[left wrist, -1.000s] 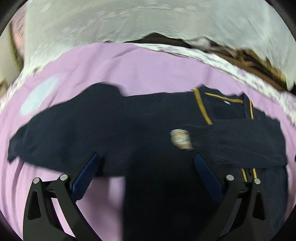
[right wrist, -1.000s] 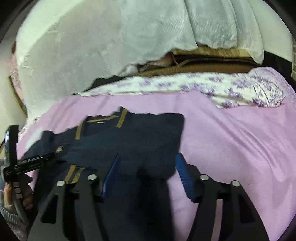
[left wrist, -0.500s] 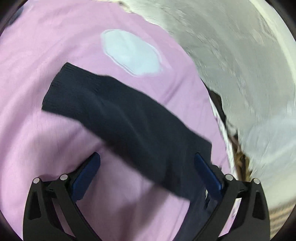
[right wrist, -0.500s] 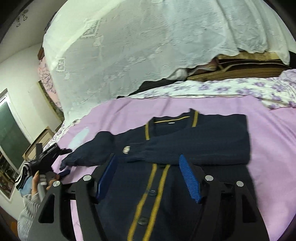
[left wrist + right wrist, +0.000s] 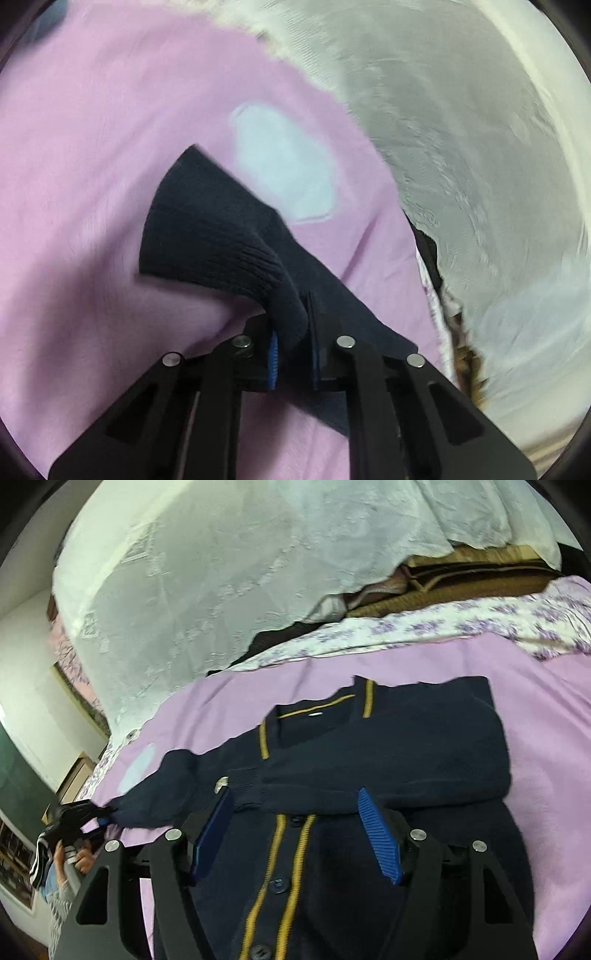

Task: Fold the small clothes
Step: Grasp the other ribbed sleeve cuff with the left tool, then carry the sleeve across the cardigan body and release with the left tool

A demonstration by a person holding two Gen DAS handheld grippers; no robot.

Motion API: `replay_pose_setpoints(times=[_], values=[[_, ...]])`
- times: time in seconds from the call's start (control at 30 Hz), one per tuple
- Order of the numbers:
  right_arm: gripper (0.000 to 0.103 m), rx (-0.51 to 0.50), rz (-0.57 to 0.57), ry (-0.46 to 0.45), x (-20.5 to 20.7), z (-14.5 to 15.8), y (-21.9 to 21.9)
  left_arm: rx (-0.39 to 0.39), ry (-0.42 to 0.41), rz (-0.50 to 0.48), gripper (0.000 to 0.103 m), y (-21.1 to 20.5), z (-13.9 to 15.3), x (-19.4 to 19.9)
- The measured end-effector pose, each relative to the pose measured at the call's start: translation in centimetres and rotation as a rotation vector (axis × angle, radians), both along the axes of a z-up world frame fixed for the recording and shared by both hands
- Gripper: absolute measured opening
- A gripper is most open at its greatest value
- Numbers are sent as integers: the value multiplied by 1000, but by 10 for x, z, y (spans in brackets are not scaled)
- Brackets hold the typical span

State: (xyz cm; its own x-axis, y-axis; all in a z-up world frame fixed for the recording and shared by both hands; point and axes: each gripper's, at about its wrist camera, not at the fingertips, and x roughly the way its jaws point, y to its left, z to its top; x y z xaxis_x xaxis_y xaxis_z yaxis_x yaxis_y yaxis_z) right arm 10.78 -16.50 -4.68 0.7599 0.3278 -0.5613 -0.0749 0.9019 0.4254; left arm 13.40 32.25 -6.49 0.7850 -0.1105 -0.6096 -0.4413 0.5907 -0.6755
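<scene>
Across the whole purple bedspread (image 5: pixel 546 775) your navy cardigan (image 5: pixel 406 746) lies flat, front up, collar toward the lace-covered pile (image 5: pixel 221 590) at the back. One sleeve (image 5: pixel 369 775) is already folded across the chest — so I'd say you're on the second sleeve now.

That other sleeve (image 5: pixel 207 229) sticks out to the side near the pale patch (image 5: pixel 284 166) on the spread, and your left gripper (image 5: pixel 293 343) has just snapped closed on it: the jaws are clamped on a pinch of knit a bit back from the ribbed cuff, which flares out ahead of them. Your right gripper (image 5: pixel 295 834) hovers over the button placket (image 5: pixel 291 849) with its jaws apart and nothing in them.

Next move, I reckon — lift that sleeve and carry it over the chest to lie on top of the first one. Keep the pinch firm, since the knit looks floppy and the shoulder may drag along. The right could pin the body down.
</scene>
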Motion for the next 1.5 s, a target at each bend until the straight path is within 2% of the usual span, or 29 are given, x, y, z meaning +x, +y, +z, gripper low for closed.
replay_pose_setpoints(times=[0.03, 0.17, 0.27, 0.5, 0.63, 0.9, 1.1, 1.3, 1.5], values=[[70, 0, -7, 8, 1, -2, -4, 88, -17, -10, 11, -12, 16, -1], [70, 38, -20, 43, 4, -8, -15, 306, -56, -63, 11, -54, 52, -5], [72, 47, -25, 41, 3, -6, -20, 392, -53, -108, 11, -79, 65, 1], [77, 25, -25, 13, 2, 10, -37, 462, -25, -172, 11, -113, 78, 12], [86, 12, -38, 33, 4, 16, -58, 521, -30, -227, 11, -140, 85, 11], [88, 44, -73, 30, 5, 24, -101, 572, -48, -295, 11, -205, 99, 31], [89, 100, -105, 11, 4, 28, -134, 617, -63, -342, 11, -258, 108, 40], [89, 184, -120, 32, 8, 23, -153, 659, -86, -420, 11, -319, 112, 46], [89, 218, -125, 29, 9, 24, -161, 684, -92, -524, 11, -384, 97, 49]])
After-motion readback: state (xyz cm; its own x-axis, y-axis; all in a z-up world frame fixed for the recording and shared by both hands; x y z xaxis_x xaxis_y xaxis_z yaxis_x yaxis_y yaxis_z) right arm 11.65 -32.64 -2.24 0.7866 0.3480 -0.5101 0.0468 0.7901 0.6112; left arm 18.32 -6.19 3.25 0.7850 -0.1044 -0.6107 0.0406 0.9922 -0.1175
